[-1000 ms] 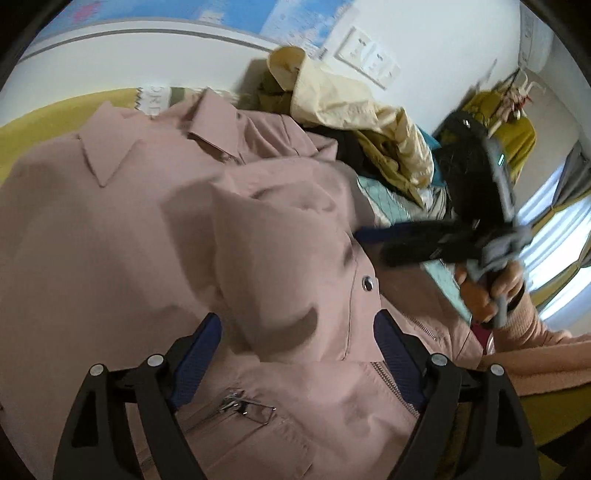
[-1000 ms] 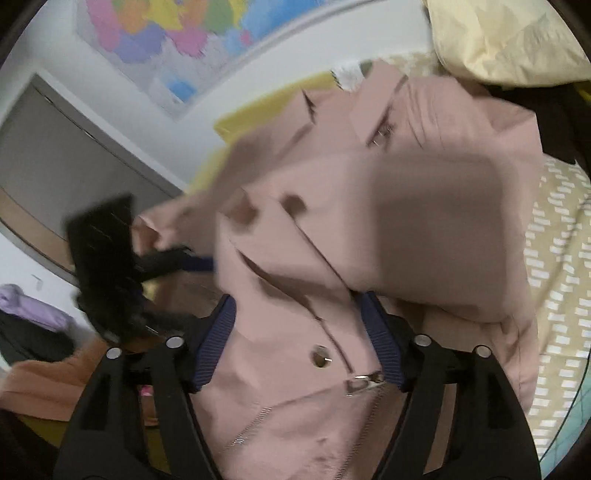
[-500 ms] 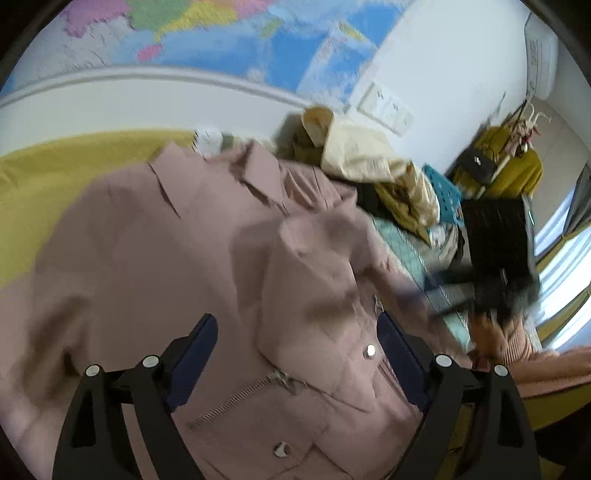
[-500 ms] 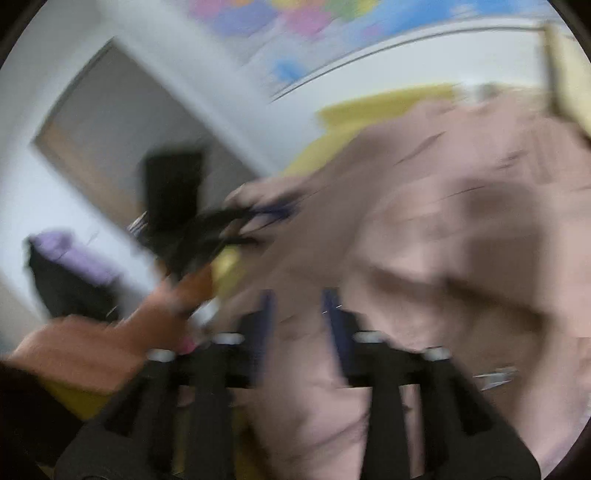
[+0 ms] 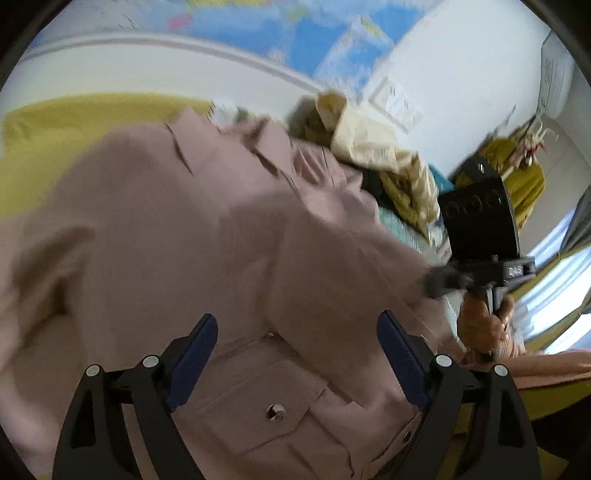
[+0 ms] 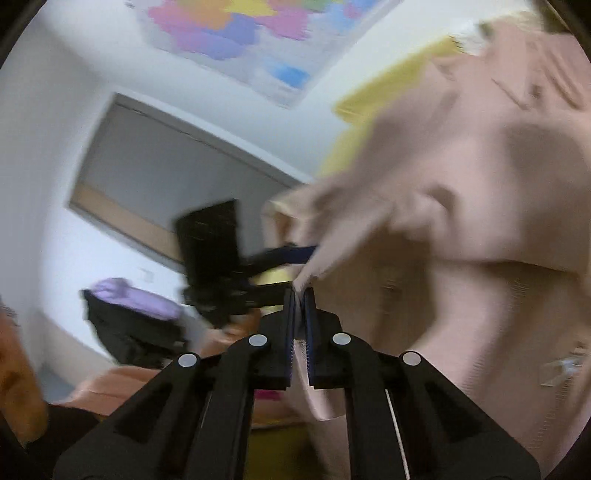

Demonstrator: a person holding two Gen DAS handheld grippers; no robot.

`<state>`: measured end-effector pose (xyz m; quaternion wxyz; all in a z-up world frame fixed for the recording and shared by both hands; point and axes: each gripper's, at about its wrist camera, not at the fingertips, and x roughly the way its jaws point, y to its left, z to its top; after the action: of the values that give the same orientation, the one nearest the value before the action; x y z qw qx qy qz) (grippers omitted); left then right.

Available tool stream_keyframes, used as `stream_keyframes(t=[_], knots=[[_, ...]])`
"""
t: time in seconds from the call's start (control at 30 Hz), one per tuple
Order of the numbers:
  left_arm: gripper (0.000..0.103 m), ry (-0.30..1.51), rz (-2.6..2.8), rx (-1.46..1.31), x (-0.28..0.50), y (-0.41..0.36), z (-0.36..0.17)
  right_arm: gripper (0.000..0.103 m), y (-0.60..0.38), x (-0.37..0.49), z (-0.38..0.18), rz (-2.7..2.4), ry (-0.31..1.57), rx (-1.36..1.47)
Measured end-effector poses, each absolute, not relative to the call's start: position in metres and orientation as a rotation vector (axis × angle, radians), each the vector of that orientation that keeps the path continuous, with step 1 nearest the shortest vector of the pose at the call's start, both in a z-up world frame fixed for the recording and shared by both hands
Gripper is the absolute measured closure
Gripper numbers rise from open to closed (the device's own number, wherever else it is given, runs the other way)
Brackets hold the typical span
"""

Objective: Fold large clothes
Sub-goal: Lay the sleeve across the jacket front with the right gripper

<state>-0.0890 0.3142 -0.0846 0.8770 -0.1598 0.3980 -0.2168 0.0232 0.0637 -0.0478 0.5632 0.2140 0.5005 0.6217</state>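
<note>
Clamped tight on a fold of the pink jacket (image 6: 461, 206), my right gripper (image 6: 300, 295) has just snapped its jaws together, and from its own camera I see a strip of the cloth pinched between the blue pads (image 6: 309, 325) with the fabric pulled up in a ridge from that point. My left gripper (image 5: 295, 332) stands wide, its blue pads well apart and nothing pressed between them; it hovers above the jacket's front, over a flapped pocket with a metal snap button (image 5: 276, 411). The jacket itself lies spread across a yellow bed cover (image 5: 48, 125), collar toward the far wall, one sleeve or panel lifted toward the right-hand tool, which I can see in the left camera held by a hand (image 5: 480, 325). On that tool's grey body there is a short printed marking, but it is too blurred for me to read. Behind the jacket sits a heap of other clothes (image 5: 376, 155), cream and olive, against a white wall with a switch plate (image 5: 397, 105). A coloured map (image 6: 258, 33) hangs above; its lettering is too small and smeared to make out. Both views are motion-blurred, so finer details on the jacket escape me.
</note>
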Motion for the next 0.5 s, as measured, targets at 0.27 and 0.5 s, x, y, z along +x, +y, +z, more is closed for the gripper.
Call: stream_keyframes(t=[0.27,0.5], knots=[[0.015,0.736,-0.360,-0.309,-0.121,0.332,-0.053,0.084,0.110,0.014,-0.063,1.522,1.264,0.450],[0.015,0.815,-0.374,-0.228,-0.123,0.308,-0.075,0.055,0.068,0.032,-0.067,1.308,1.252,0.216]])
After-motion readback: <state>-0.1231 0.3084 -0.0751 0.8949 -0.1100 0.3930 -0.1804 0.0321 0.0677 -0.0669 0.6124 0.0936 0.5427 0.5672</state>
